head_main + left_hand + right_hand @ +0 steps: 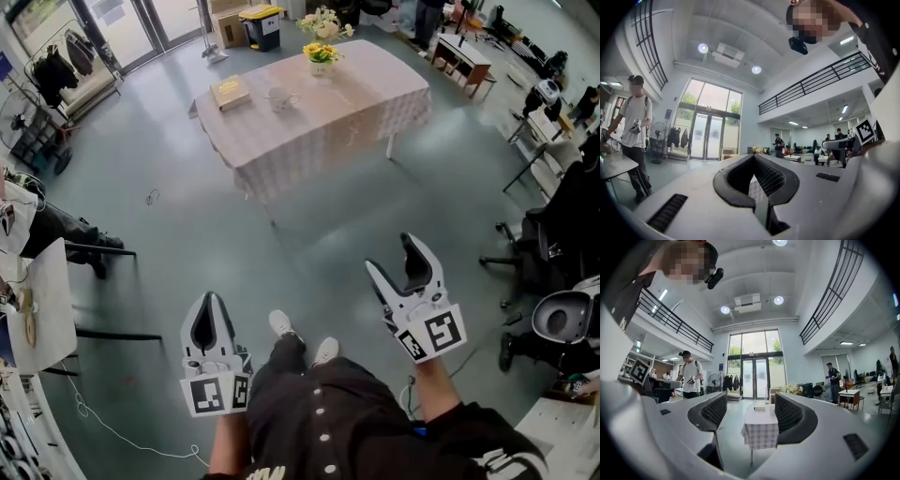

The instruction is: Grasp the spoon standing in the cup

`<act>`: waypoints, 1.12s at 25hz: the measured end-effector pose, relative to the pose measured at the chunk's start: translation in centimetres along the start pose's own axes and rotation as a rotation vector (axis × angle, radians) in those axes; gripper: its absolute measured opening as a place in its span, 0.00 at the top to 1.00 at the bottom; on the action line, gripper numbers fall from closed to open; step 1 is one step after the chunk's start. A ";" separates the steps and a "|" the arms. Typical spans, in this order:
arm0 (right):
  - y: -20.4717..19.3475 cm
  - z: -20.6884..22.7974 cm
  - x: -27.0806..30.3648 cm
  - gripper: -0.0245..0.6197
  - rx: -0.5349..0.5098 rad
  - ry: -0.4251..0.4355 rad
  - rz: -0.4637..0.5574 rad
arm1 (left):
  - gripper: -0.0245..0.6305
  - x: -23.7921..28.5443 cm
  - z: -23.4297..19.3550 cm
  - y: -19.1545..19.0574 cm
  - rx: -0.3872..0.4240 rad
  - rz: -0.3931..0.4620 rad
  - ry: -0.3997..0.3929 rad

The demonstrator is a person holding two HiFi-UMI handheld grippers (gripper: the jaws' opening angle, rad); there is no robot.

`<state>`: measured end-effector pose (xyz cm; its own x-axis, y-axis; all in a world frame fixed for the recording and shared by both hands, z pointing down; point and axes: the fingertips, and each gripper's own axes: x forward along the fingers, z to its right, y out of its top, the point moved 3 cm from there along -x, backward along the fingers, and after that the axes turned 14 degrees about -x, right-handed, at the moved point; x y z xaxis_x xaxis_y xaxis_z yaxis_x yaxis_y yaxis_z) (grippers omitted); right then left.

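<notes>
Cloth-covered table bears the cup, well apart from both grippers; its spoon is too small to discern. The right gripper is spread and empty, presumably readied for grasping. The left gripper is clenched and empty.

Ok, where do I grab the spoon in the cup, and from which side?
Probably the handle above the rim of the cup, from the near side of the table with the open right gripper. A standing handle lets level jaws close on it clear of the cup. The spoon is too small to see from here; check its lean closer in.
</notes>
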<state>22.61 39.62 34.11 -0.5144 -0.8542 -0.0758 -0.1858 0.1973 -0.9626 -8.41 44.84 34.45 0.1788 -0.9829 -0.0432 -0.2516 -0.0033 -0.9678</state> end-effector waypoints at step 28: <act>-1.8 2.1 17.4 0.50 -0.025 0.000 -0.016 | 0.94 15.1 -9.4 1.1 -0.025 0.005 -0.017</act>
<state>15.72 23.37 33.93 -0.5114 -0.8572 -0.0608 -0.2147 0.1960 -0.9568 -14.99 28.30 35.03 0.1938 -0.9796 -0.0523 -0.2761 -0.0033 -0.9611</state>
